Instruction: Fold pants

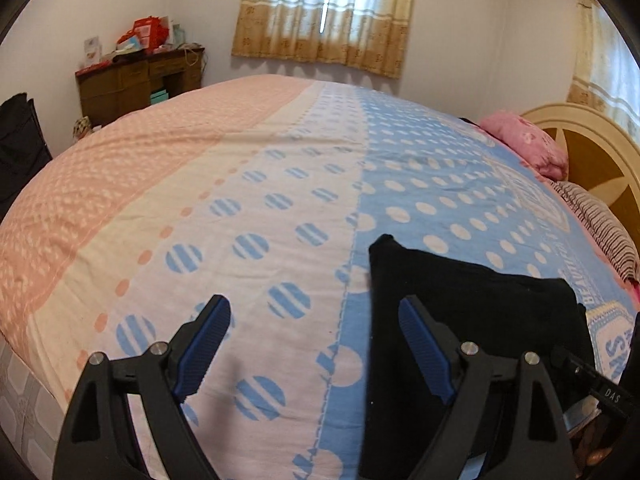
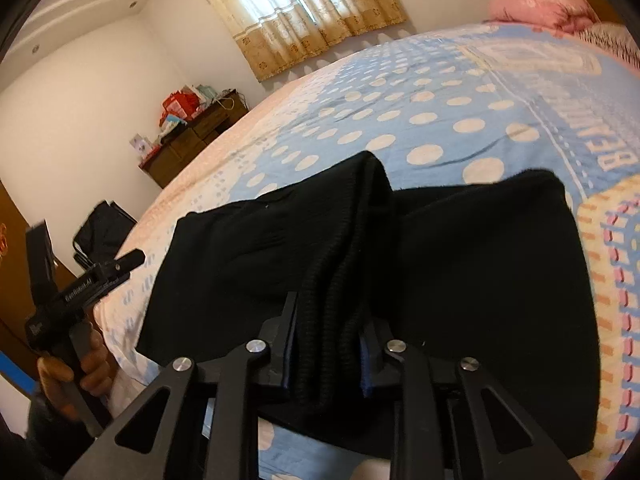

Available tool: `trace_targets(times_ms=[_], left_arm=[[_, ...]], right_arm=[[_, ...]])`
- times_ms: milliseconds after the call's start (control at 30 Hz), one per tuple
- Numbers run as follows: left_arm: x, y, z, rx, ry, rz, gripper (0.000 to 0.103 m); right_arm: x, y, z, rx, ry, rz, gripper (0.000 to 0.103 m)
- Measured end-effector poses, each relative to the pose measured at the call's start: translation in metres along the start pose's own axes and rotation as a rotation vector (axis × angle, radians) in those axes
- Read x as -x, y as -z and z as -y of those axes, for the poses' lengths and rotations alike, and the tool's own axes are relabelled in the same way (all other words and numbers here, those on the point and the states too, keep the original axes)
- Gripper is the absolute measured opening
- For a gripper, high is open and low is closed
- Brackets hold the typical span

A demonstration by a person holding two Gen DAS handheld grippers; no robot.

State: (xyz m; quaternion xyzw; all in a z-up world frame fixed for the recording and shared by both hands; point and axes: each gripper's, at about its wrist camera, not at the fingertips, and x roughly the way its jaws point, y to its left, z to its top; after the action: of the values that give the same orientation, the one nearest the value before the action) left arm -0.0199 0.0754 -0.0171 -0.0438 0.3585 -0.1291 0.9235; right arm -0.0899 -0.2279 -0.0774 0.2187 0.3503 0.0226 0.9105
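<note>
The black pants (image 2: 460,264) lie bunched on the bed near its front edge; they also show in the left wrist view (image 1: 472,300). My right gripper (image 2: 328,320) is shut on a ribbed black fold of the pants, which rises as a ridge between its fingers. My left gripper (image 1: 316,312) is open and empty, hovering over the dotted bedspread just left of the pants, its right finger (image 1: 424,344) over the pants' edge. The left gripper's body also appears at the left of the right wrist view (image 2: 80,284), held by a hand.
The bed (image 1: 200,200) has a pink, white and blue dotted cover. A pink pillow (image 1: 528,140) and a wooden headboard (image 1: 592,152) are at the right. A brown dresser (image 1: 136,76) with boxes stands by the far wall. A black bag (image 1: 16,140) is at the left.
</note>
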Motion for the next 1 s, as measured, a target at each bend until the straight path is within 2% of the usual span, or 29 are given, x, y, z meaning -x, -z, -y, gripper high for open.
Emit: trace_targets(times_ms=[200,300,467,633,833,1000], left_arm=[[-0.001,-0.005,-0.003,0.010,-0.014,0.011,0.089],[0.003,-0.009,-0.001,-0.003,-0.026,0.033,0.089],[0.004,-0.014,0.008,-0.043,-0.035,0.058,0.089],[-0.003,-0.013,0.026,-0.077,-0.007,0.048,0.089],[-0.013,-0.004,0.061,-0.153,0.030,0.020,0.089],[-0.030,0.014,0.089,-0.265,-0.020,-0.010,0.089]], right_arm=[[0.035,-0.015,-0.027,0.093,-0.009,0.082,0.020],[0.062,-0.025,-0.032,0.148,0.030,0.120,0.020],[0.090,-0.027,0.000,0.136,0.140,0.114,0.020],[0.072,-0.006,0.043,0.053,0.224,0.028,0.020],[0.063,0.003,0.065,-0.015,0.185,0.041,0.024],[0.078,-0.002,0.069,-0.081,0.138,0.035,0.033]])
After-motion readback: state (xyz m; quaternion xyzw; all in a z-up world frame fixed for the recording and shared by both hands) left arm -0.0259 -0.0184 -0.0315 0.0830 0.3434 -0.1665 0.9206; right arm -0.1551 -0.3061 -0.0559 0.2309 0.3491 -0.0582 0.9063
